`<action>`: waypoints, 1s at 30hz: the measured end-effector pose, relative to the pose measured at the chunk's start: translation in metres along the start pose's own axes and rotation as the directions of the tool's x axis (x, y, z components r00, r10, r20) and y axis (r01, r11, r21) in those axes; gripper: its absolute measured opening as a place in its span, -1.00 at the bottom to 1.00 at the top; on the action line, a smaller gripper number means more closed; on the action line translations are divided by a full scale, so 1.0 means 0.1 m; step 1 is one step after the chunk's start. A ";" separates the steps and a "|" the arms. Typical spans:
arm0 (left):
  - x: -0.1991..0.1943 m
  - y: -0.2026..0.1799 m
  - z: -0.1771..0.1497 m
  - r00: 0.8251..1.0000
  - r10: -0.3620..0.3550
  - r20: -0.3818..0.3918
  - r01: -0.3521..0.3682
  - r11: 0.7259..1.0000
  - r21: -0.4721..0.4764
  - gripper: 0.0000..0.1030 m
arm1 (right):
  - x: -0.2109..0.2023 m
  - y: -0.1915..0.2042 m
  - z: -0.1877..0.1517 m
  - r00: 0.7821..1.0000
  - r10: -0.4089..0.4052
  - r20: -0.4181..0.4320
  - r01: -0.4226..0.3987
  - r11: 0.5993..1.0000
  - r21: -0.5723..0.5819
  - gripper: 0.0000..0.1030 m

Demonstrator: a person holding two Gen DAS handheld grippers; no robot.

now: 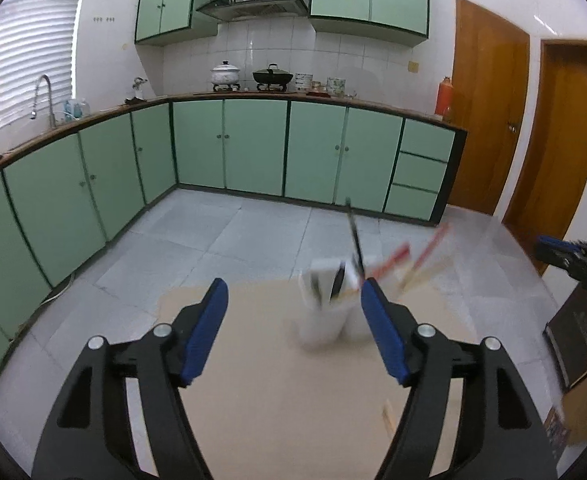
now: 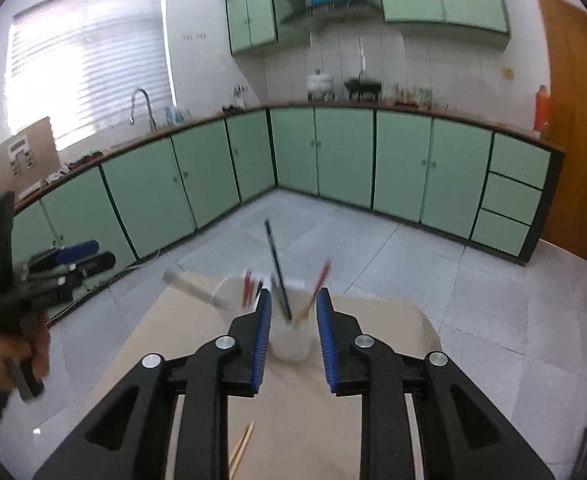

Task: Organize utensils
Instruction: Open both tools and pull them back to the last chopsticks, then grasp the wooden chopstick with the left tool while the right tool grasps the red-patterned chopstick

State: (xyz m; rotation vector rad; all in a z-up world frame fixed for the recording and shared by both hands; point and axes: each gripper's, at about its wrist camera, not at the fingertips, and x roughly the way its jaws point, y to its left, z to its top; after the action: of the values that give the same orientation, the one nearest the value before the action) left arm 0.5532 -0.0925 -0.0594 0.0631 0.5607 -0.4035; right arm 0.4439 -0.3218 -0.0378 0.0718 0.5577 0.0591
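Observation:
A white utensil holder (image 1: 325, 316) stands blurred on the beige table top (image 1: 261, 380), holding a black stick (image 1: 355, 240) and red chopsticks (image 1: 397, 258). My left gripper (image 1: 293, 286) is wide open just short of the holder, with nothing between its fingers. In the right wrist view the white holder (image 2: 291, 340) shows beyond and between the blue pads of my right gripper (image 2: 294, 296). That gripper stands partly open, and its pads are clear of the holder. A flat metal utensil (image 2: 197, 290) leans out of a second white container (image 2: 229, 284). Loose wooden chopsticks (image 2: 242, 442) lie near the table's front.
Green base cabinets (image 1: 253, 144) line the far walls beyond a grey tiled floor (image 1: 197, 236). Wooden doors (image 1: 489, 112) are at the right. A dark boxy object (image 1: 573, 332) sits right of the table. A hand (image 2: 9, 344) holds the left gripper (image 2: 65, 264).

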 end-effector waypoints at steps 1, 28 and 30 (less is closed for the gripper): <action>-0.13 -0.01 -0.20 1.000 0.015 0.006 -0.016 1.000 0.010 0.37 | -0.11 0.05 -0.37 1.000 -0.009 0.004 0.009 1.000 0.007 -0.51; -1.09 -0.26 -2.57 0.996 0.039 -0.080 -0.051 0.987 -0.150 0.38 | -0.10 0.97 -2.98 0.988 -0.010 -0.156 0.008 1.000 -0.017 -0.88; -1.04 -0.34 -2.63 0.996 0.022 -0.090 -0.036 0.986 -0.160 0.35 | -0.12 0.80 -2.97 0.988 -0.040 -0.151 0.043 0.999 0.018 -0.89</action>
State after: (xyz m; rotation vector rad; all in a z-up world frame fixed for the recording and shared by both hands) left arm 0.3276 -0.0428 -0.2253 -0.0670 0.6768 -0.3266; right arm 0.2732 -0.2275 -0.2762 0.0766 0.7109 0.0185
